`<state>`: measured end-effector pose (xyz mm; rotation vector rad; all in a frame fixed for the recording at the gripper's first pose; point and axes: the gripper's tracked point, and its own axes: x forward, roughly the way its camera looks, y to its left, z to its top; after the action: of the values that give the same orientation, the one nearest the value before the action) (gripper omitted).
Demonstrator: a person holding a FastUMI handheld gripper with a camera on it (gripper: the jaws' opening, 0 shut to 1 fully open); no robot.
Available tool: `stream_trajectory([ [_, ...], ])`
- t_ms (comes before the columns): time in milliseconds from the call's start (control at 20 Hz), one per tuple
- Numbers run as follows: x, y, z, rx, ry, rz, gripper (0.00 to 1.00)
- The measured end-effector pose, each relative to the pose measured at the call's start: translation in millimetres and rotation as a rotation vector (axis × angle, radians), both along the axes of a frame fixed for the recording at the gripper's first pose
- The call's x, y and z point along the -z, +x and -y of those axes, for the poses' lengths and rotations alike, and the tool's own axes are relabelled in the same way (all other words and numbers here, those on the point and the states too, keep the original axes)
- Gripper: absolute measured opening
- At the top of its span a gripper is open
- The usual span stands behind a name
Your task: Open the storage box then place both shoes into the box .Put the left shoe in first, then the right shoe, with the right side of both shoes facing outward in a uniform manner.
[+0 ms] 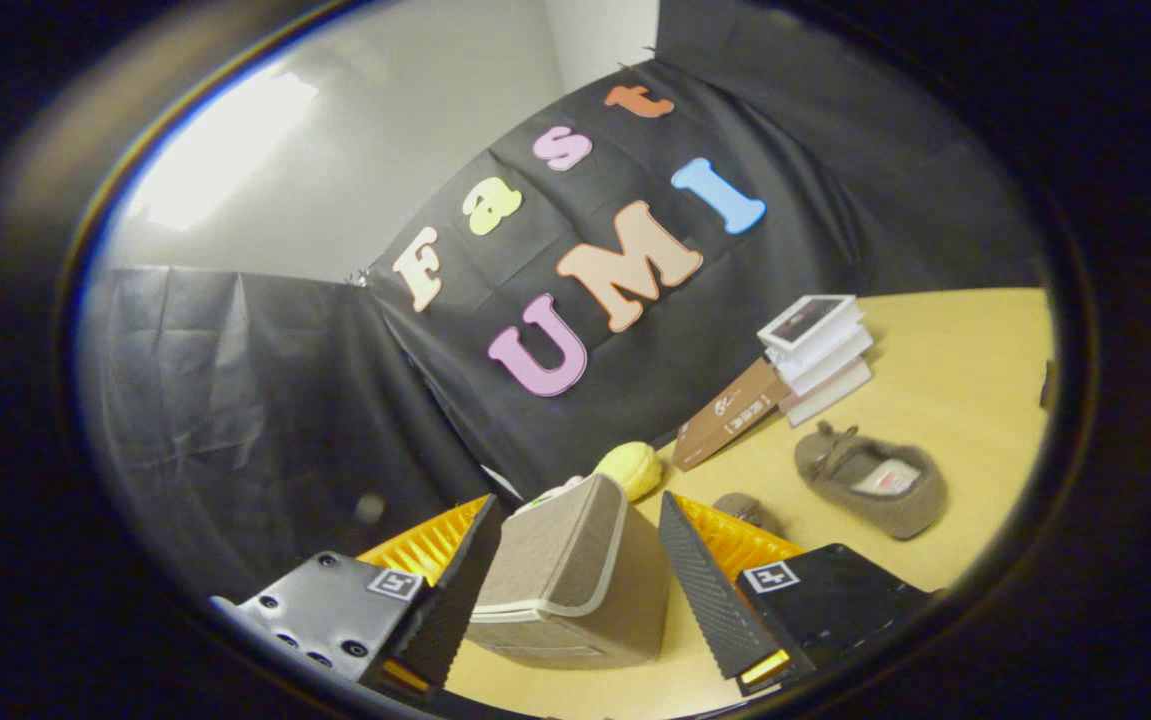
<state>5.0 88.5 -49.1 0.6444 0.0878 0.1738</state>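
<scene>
Gripper view: the gripper [575, 585] has its 2 fingers spread apart, and the beige fabric storage box [565, 580] sits on the yellow table [955, 380] in the gap between them, lid down; whether the fingers touch its sides I cannot tell. Beyond the right finger lies 1 brown shoe [873, 478], with a second shoe [747, 511] partly hidden just behind that finger. A yellow plush toy [629, 469] rests behind the box, near a brown book [728, 414] and a stack of books [820, 353].

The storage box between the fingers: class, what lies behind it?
Behind the storage box sits a yellow rounded object, partly covered. A second shoe peeks past the right finger. The gripper is open around the closed box.
</scene>
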Motion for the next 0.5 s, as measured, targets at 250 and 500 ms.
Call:
stream_trajectory([
  [250,29,5,-9,0.018,0.357,-0.024,0.99],
  [500,55,6,-17,0.053,0.588,-0.045,0.99],
])
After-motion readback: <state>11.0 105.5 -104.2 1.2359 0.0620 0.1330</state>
